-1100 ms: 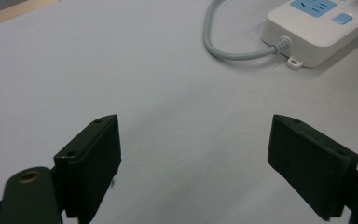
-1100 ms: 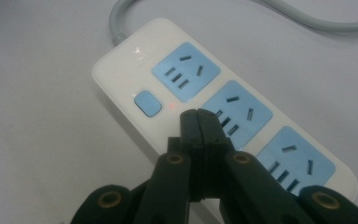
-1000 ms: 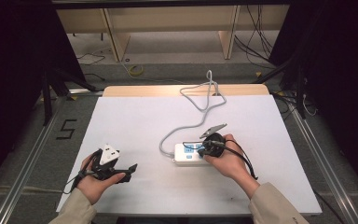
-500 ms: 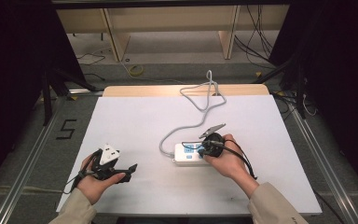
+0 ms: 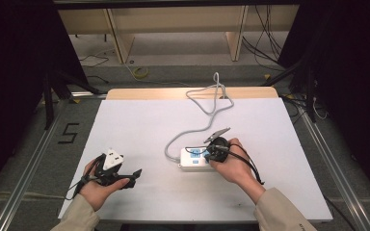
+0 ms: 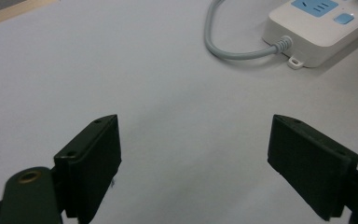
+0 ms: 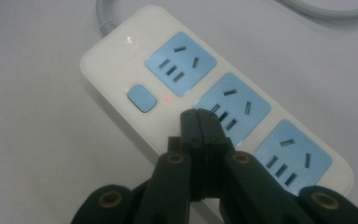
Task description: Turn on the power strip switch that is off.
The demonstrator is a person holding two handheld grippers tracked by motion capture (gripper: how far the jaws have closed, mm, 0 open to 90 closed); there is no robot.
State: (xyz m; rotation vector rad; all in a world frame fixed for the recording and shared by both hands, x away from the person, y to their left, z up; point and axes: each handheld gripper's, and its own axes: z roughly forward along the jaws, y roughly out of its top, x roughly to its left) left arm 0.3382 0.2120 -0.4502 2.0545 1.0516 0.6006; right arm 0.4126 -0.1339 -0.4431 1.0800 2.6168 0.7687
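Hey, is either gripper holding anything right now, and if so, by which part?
Nothing is held. The left gripper stands open above the white table; the right gripper is shut on nothing, its tips at the white plastic power strip with blue sockets.

Left gripper [image 6: 193, 163] agape (right gripper [image 7: 199, 122] closed)

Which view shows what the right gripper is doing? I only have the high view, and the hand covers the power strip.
Observer: The right gripper view. The right gripper has its jaws shut together with nothing between them, tips over the power strip.
Operator: Where exactly?
Observer: At the middle socket, beside the blue switch.
Operator: Is the strip on?
Observer: A small red light glows beside that switch.
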